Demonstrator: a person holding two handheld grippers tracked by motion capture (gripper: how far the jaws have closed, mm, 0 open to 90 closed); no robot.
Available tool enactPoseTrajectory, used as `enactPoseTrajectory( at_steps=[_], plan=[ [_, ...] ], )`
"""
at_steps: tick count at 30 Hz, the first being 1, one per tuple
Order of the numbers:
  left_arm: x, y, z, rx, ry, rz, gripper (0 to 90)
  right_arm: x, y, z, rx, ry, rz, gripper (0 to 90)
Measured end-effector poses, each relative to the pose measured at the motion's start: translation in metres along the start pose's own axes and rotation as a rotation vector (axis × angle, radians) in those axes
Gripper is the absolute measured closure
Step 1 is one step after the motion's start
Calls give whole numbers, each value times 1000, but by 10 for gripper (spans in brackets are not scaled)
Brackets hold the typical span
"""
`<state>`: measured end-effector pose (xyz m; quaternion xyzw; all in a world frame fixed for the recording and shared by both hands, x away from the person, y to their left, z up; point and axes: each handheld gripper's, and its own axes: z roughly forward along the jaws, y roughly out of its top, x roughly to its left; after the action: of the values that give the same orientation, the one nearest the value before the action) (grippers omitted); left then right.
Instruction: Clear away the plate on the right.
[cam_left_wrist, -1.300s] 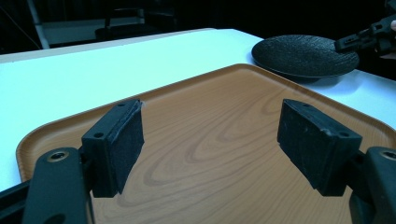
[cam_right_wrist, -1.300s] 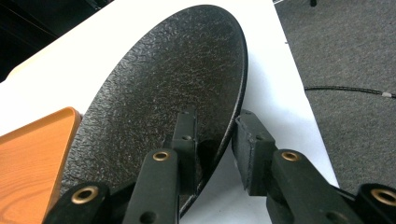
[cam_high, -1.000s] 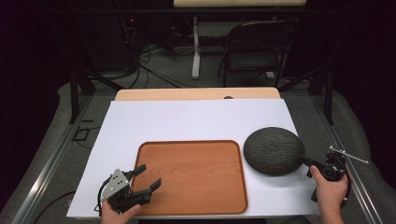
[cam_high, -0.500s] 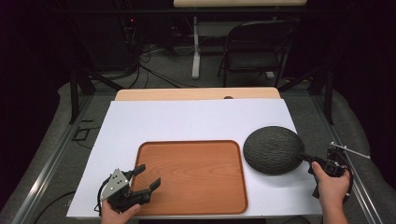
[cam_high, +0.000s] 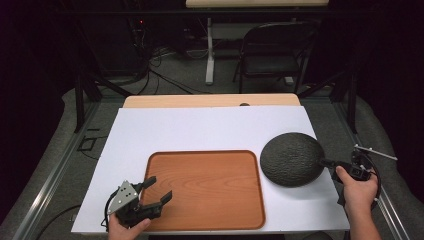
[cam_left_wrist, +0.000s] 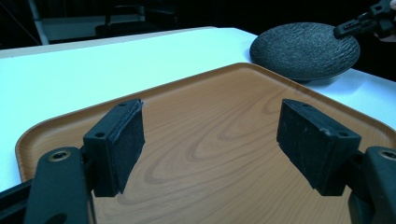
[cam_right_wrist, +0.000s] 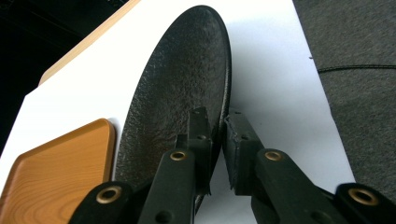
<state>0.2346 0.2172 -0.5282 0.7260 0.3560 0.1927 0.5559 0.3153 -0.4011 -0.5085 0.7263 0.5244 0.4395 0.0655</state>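
A dark, rough-textured round plate (cam_high: 291, 159) sits at the right of the white table cover, just right of a wooden tray (cam_high: 205, 185). My right gripper (cam_high: 326, 162) is shut on the plate's right rim; in the right gripper view the pads (cam_right_wrist: 236, 140) pinch the plate (cam_right_wrist: 182, 88) at its edge, with the tray (cam_right_wrist: 60, 163) beyond. My left gripper (cam_high: 159, 188) hovers open over the tray's near-left corner. Nothing lies between its jaws (cam_left_wrist: 210, 140), just bare tray (cam_left_wrist: 210, 107). The plate (cam_left_wrist: 303, 49) and right gripper (cam_left_wrist: 343, 29) show far off.
The white cover (cam_high: 200, 130) spans most of the table, with a strip of bare wood (cam_high: 210, 100) at the far edge. A folding chair (cam_high: 270, 55) and floor cables stand beyond the table. Metal rails (cam_high: 55, 175) run along both sides.
My right hand and the plate have shifted slightly away from the near edge. The left gripper has stayed put and open.
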Motion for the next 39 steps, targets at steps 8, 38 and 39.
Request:
enactPoseTrajectory(
  at_steps=[8,38,39],
  plan=[
    [0,0,0,-1,-6,-7,233,11,20,4,52,-6,2,848],
    [1,-1,1,7,-12,-7,233,66,61,9,134,-91,-186,868],
    [1,-1,1,7,-13,-7,233,69,62,10,131,-96,-199,868]
  ],
)
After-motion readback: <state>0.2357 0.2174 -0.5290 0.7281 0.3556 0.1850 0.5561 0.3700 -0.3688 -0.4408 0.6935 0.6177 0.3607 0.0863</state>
